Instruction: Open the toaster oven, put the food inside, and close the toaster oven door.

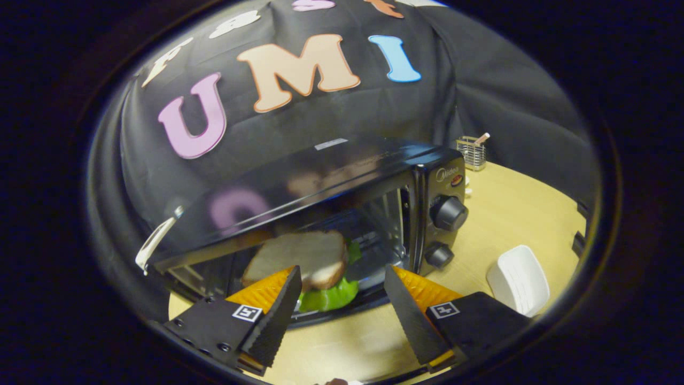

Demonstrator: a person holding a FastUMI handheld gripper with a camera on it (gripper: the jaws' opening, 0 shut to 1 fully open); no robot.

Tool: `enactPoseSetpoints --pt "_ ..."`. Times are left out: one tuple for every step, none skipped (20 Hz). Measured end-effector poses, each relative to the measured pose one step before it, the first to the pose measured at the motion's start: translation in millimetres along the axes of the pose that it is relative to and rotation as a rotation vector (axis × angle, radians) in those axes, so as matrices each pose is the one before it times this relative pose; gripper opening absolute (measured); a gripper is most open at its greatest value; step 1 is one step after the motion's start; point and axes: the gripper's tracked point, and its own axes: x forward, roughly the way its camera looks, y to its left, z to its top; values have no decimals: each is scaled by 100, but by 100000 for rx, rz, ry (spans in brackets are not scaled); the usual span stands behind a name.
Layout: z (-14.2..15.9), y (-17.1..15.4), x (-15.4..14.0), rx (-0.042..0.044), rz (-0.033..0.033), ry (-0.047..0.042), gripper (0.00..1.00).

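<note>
Backdrop: black cloth wall behind a pale wooden bench [497, 214].
Toaster oven [342, 214]: black, just ahead of the jaws; its glossy top mirrors the wall, and its far left corner blurs into the cloth.
Door: a pale handle [155, 243] shows at the oven's left; I cannot tell how far the door hangs down.
Sandwich [304, 264]: bread over green lettuce, at the oven's mouth, just beyond the left finger, which hides its near corner.
Gripper [342, 315]: jaws released, spread wide, holding nothing; bare bench between them.
Knobs [448, 214]: two, on the oven's right panel.
Open room: bench right of the jaws, up to a white dish [518, 278].
Far edge: wire basket [471, 152] behind the oven, contents unclear.
</note>
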Motion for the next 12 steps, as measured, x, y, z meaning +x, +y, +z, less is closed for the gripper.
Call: enactPoseSetpoints --pt "-289 -183 -1219 -3788 -49 1533 97" --pt "-470 -97 -1302 -4270 69 1981 98" --pt "-643 -37 -1394 -4306 374 2204 97" --pt "-813 77 -1319 -4074 755 2418 97" --pt "-1053 215 -1326 -3461 1013 2641 98" --pt "-1053 384 -1182 -3365 1803 2990 98" --pt "-1302 351 -1268 -3348 1263 3332 98" --pt "-1213 224 -1030 -3470 553 2692 98" --pt "-1204 180 -831 -2863 319 2287 98" --pt "-1238 498 -715 -1927 1347 2174 98" --pt "-1221 431 -542 -1033 1134 2127 98" --pt "-1108 363 -324 -323 488 2023 98"
